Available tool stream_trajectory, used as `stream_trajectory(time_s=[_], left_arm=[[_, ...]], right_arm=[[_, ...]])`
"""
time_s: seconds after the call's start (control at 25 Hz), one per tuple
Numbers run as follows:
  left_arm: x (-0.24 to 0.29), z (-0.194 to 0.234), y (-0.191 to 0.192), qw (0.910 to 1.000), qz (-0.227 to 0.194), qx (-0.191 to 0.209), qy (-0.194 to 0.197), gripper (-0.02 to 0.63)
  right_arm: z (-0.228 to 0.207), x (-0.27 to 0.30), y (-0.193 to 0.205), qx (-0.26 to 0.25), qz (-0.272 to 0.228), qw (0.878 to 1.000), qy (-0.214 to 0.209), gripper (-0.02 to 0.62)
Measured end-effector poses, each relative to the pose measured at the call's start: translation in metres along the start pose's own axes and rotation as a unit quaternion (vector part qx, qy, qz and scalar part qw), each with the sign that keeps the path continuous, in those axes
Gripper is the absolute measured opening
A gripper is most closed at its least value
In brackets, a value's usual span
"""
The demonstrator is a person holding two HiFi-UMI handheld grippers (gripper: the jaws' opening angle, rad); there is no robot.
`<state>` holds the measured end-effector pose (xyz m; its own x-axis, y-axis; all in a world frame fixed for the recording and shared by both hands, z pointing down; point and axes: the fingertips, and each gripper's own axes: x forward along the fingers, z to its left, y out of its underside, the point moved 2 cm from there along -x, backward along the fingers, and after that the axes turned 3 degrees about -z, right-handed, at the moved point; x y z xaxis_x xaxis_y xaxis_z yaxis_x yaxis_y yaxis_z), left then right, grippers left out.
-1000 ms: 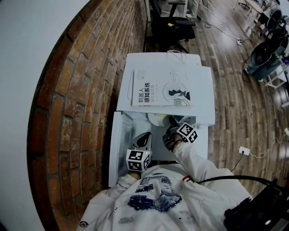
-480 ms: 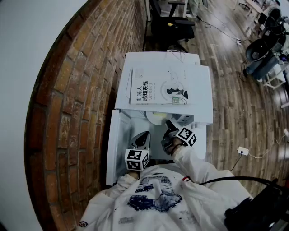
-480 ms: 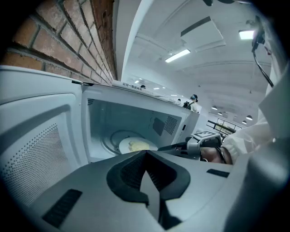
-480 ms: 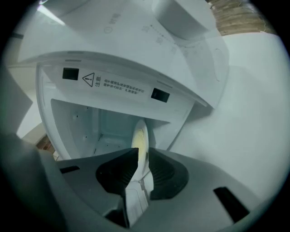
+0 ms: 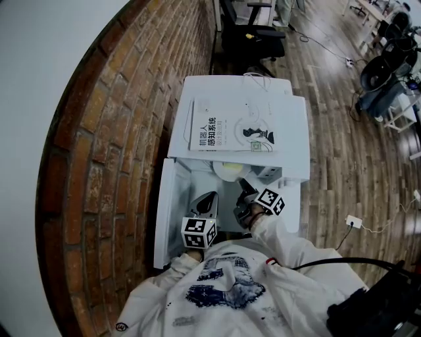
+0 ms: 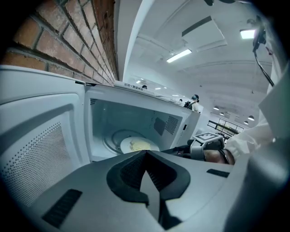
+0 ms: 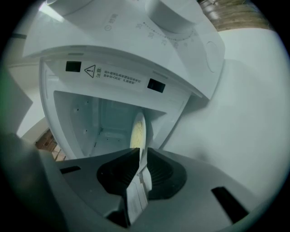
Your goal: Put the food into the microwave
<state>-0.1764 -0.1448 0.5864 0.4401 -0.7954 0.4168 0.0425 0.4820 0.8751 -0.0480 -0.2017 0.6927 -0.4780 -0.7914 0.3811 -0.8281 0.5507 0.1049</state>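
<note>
Inside the microwave [image 5: 296, 141]: the plate [image 6: 124, 146] with the yellow food [image 6: 140, 145] is already in the cavity, low over the glass turntable [image 6: 110, 137]. I cannot tell if it rests there or hangs just above.
Right gripper [image 7: 141, 156]: the jaws are closed on the near rim of the plate, and the white edge stands between the two pads.
Left gripper [image 6: 146, 156]: the jaws are pressed together with nothing between them. It is held in front of the opening, left of the right gripper, apart from the plate.
Door [image 6: 41, 149]: swung open to the left, toward the brick wall [image 5: 112, 151].
How the plate will handle: I judge it stiff, smooth and rather light. A smooth rim can slip in the pads, and a plate taken at one edge wants to dip at its far side. The food looks soft and loose, so it may slide if the plate tilts.
Where to hold: the bare near rim, clear of the food, with the plate kept level.
Left gripper view only: the plate lies flat, and the right gripper reaches in from the right.
Right gripper view only: the grip itself and the control dial [image 7: 174, 11]. This view is rolled, so the plate looks on edge.
Head view only: the book [image 5: 233, 131] lies on top of the microwave, and the top hides most of the cavity.
</note>
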Motion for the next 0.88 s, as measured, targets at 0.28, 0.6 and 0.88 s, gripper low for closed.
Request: stream_trajectory(time_s=[0.28, 0.6, 0.88], left_arm=[[-0.001, 0.003, 0.0, 1.0, 0.002, 0.002, -0.003, 0.008], [-0.004, 0.006, -0.001, 0.9999, 0.005, 0.008, -0.008, 0.008], [-0.006, 0.011, -0.001, 0.9999, 0.007, 0.007, -0.012, 0.008]], right_arm=[[0.001, 0.007, 0.007, 0.002, 0.01, 1.0, -0.001, 0.04], [0.004, 0.014, 0.008, 0.009, 0.013, 1.0, -0.007, 0.031], [0.008, 0.028, 0.005, 0.011, 0.011, 1.0, -0.008, 0.029]])
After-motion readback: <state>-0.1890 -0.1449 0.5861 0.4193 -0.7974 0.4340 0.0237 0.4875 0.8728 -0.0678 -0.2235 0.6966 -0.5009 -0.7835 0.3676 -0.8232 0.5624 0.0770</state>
